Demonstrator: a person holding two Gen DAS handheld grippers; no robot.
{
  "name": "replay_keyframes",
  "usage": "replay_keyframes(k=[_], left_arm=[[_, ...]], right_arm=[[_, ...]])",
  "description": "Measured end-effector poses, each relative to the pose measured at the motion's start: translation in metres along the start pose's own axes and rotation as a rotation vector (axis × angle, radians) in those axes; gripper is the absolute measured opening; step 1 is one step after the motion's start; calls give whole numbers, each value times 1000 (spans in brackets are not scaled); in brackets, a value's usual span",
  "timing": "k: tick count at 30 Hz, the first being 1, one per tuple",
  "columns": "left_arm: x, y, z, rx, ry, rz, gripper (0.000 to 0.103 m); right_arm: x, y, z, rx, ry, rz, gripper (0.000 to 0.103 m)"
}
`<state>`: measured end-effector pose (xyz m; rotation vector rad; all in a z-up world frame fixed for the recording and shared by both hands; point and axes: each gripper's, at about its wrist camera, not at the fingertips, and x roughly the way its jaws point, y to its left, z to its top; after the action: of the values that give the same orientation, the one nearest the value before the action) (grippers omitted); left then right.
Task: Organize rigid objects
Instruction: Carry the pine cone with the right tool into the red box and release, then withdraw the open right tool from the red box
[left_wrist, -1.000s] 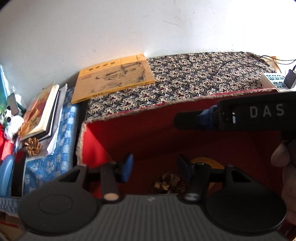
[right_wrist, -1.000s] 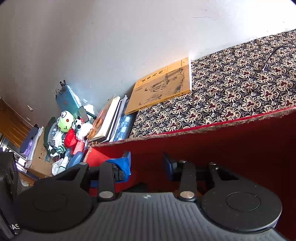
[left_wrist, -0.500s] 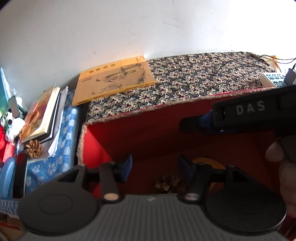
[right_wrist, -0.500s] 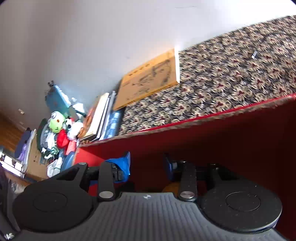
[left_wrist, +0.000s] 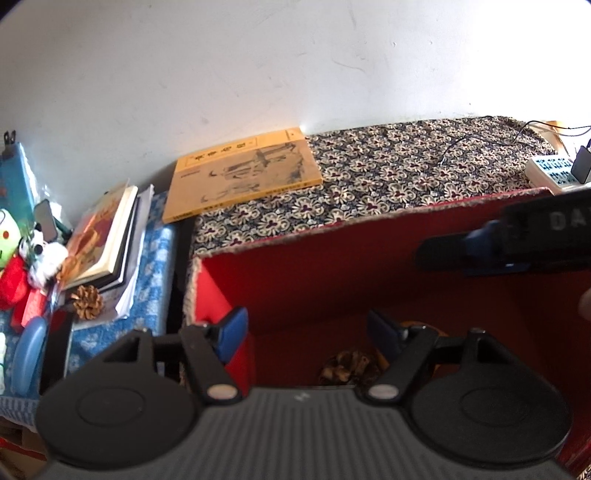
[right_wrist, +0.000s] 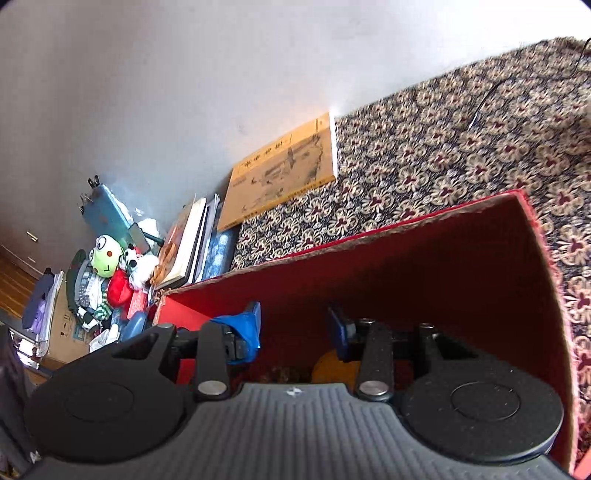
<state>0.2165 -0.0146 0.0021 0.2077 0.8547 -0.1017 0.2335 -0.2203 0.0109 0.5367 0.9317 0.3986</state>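
Both blue-padded grippers, left and right, are held over the red-lined fabric box, jaws opening (nothing between them).

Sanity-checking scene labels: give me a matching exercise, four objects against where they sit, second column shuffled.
Objects:
1. yellow book
2. pine cone
3. frog plush
4. orange object

Places:
A. inside the red box, on its floor
B. flat on the floral cloth, against the wall
C. in the toy pile at far left
D. in front of the stacked books, on the blue patterned surface

Pairs: 1-B, 2-D, 3-C, 4-A
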Motion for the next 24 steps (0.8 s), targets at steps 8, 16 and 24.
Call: replay_keyframes(k=[8,16,24], left_arm=[[-20,-2,-7,-14,-9,15,85],[-45,-9,-19,-21,-25,37,87],[-70,-15,-33,-28,-46,79,93]], right_arm=[[-24,-9,-20,20,-55,-26,25],[-50,-3,-42,-22,-119,-59,25],[-69,-1,-63,-30,-178,-54,25]])
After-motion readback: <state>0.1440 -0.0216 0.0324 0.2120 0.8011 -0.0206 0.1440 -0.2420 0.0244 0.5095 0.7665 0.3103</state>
